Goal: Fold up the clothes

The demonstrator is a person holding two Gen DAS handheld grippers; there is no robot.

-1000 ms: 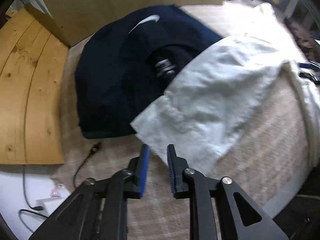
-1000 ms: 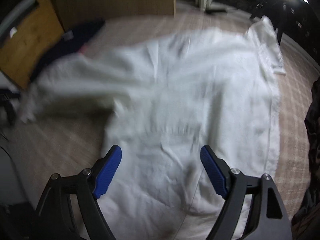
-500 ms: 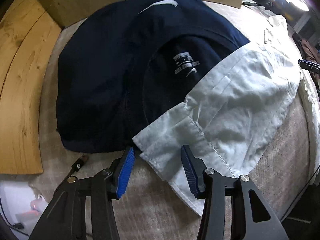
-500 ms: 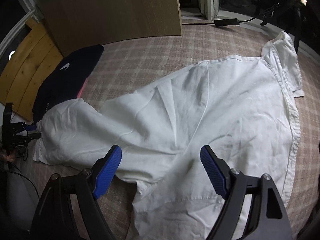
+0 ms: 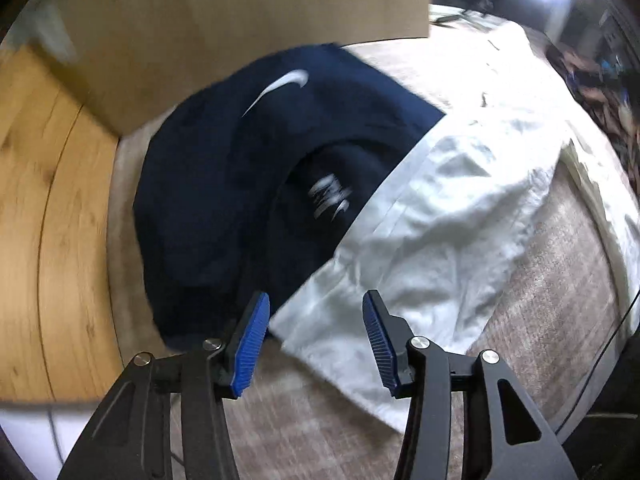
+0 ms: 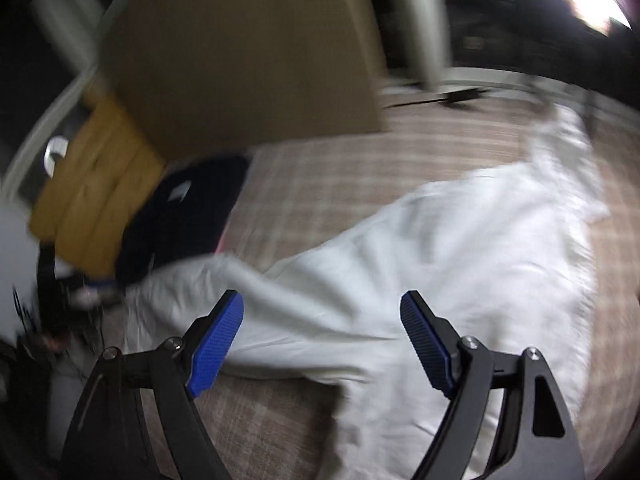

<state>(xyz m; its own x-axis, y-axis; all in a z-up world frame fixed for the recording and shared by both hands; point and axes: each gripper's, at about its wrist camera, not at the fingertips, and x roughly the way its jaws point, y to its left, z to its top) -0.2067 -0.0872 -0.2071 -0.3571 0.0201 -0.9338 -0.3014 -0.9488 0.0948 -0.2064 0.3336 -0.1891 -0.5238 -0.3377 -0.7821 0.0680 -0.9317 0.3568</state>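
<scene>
Presently, in your left wrist view, your left gripper (image 5: pixel 316 340) stands moderately apart, jaws gripping nothing, above the near corner of the white shirt (image 5: pixel 432 240). That sleeve end lies flat on the checked beige cover (image 5: pixel 560 280) and overlaps the edge of the folded navy garment (image 5: pixel 240 184), which bears a white swoosh and small white lettering. Behind the navy garment stands a brown cardboard box (image 5: pixel 224 28); its contents are not visible. Wooden boards (image 5: pixel 44 208) lie to the left.

In your right wrist view, heavily blurred, your right gripper (image 6: pixel 320 344) is spread wide and empty, raised over the shirt (image 6: pixel 460 264), which stretches across the cover (image 6: pixel 340 184) from the far right to the near left. The navy garment (image 6: pixel 180 216) sits at the left, touching the shirt's sleeve end. The box (image 6: pixel 248 52) shows only closed sides.
</scene>
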